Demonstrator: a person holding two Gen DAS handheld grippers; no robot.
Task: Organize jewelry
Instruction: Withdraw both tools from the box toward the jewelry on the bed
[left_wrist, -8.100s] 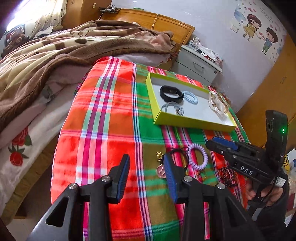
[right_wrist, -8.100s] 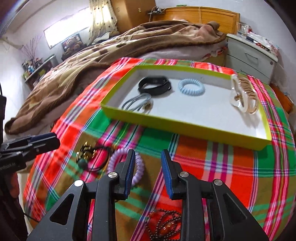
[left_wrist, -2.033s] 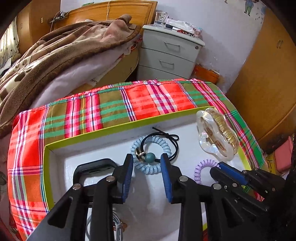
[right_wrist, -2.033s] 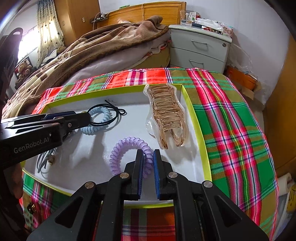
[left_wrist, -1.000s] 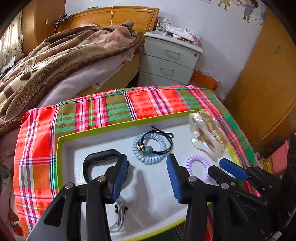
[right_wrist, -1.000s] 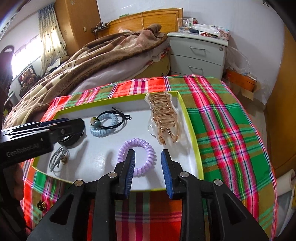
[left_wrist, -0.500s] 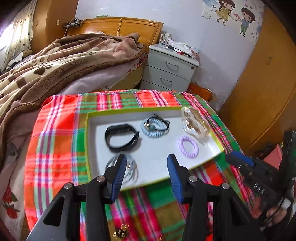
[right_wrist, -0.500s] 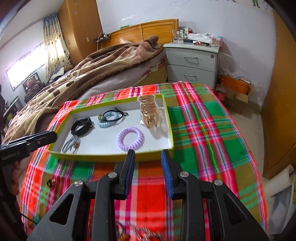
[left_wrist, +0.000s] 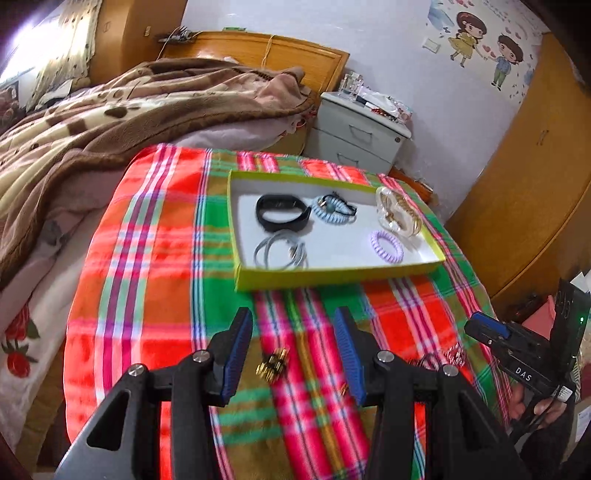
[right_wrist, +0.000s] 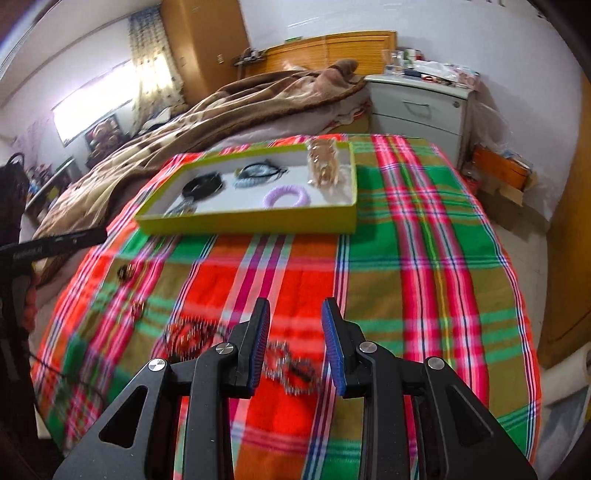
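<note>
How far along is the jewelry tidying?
Partly done. The tray already holds a black band, blue coil, purple coil, clip and grey ring. Both grippers are open and empty. Gold pieces and beaded strands remain on the cloth.

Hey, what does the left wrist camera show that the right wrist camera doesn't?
Only the left wrist view shows the cartoon wall sticker and the open right tool from outside. Only the right wrist view shows the curtained window and the silvery chain between that tool's fingers, untouched. Both show the green tray, its purple spiral hair tie, black band, the plaid cloth and the nightstand.
</note>
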